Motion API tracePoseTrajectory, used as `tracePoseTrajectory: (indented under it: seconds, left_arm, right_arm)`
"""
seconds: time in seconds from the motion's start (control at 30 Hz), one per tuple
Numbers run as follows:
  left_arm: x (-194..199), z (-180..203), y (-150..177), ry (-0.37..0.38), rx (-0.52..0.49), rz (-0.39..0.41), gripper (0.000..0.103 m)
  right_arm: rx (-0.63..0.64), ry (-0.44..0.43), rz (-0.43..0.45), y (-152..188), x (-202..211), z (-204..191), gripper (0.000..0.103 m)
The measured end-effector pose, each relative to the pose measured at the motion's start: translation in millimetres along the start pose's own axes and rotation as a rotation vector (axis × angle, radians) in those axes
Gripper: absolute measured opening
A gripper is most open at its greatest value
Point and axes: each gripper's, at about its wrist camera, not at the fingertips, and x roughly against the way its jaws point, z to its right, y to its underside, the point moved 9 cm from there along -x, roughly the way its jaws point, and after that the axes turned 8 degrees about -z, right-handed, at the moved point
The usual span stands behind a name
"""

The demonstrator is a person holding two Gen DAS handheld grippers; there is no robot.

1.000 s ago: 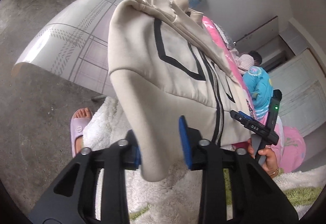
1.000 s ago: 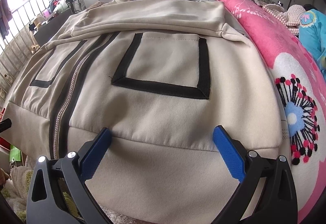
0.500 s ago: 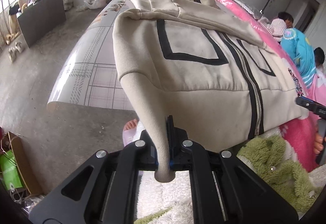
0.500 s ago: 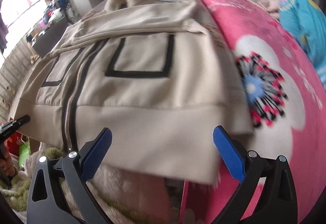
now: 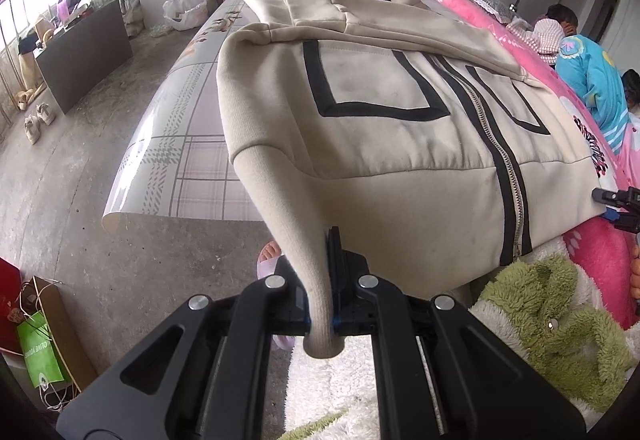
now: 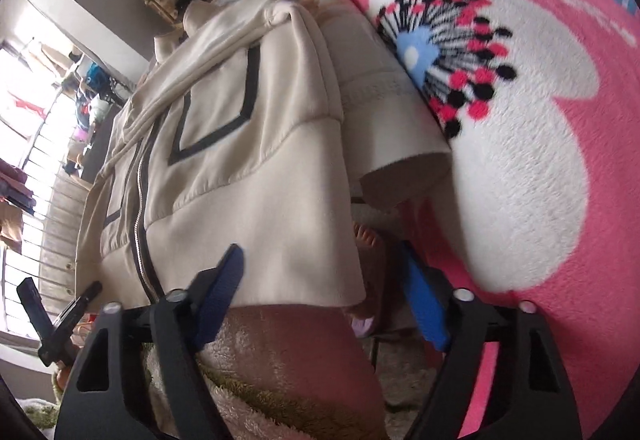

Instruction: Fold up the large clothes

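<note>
The cream jacket (image 5: 392,128) lies zipped and face up across the table (image 5: 188,144), its hem hanging off the near edge toward me, sleeves folded across the chest at the far end. Against a second ago, the biggest change is on my left: the left gripper (image 5: 326,300), then still apart around the hem corner, is now pinched tight on that ribbed corner (image 5: 308,252), which is drawn down off the table into a taut cone. My right gripper (image 6: 320,304) has swung out to the jacket's other hem corner (image 6: 344,280) and rolled over; its jaws have just been closing from full width to about half, and that corner sits between the blue pads (image 6: 222,292) without my seeing them press on it. I judge one corner secured and the other about to be, ready to lift the hem for a fold. The left view alone shows the whole zipper (image 5: 500,160), the seated person in blue (image 5: 592,80) at far right and the right gripper's tip at the frame edge; the right view alone shows the pink flowered blanket (image 6: 540,160) just beside the jacket and the table's right edge.
</note>
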Motion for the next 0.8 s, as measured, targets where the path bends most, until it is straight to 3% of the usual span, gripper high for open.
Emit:
tracePoseTrajectory:
  seconds: [0.03, 0.1, 0.17, 0.3, 0.43, 0.6, 0.8]
  left_arm:
    - [0, 0, 0, 0.001, -0.003, 0.006, 0.006]
    - [1, -1, 1, 0.006, -0.004, 0.019, 0.006]
    - [9, 1, -1, 0.025, -0.006, 0.04, 0.005]
    - [33, 6, -14, 0.09, 0.001, 0.089, 0.004]
    - [48, 4, -43, 0.209, 0.054, 0.13, 0.004]
    - [44, -13, -88, 0.245, 0.128, 0.143, 0.004]
    - [20, -25, -136, 0.27, 0.212, 0.107, 0.005]
  right_arm:
    - [0.009, -0.01, -0.034, 4, -5, -1, 0.05]
    - [0.034, 0.008, -0.069, 9, -9, -5, 0.019]
    - [0.09, 0.043, -0.075, 13, -2, -12, 0.009]
    - [0.18, 0.034, -0.015, 7, 31, -40, 0.006]
    - [0.205, -0.045, 0.077, -16, 57, -64, 0.006]
    - [0.157, -0.124, 0.173, -66, 65, -73, 0.006]
    - [0.11, -0.179, 0.225, -129, 55, -80, 0.006]
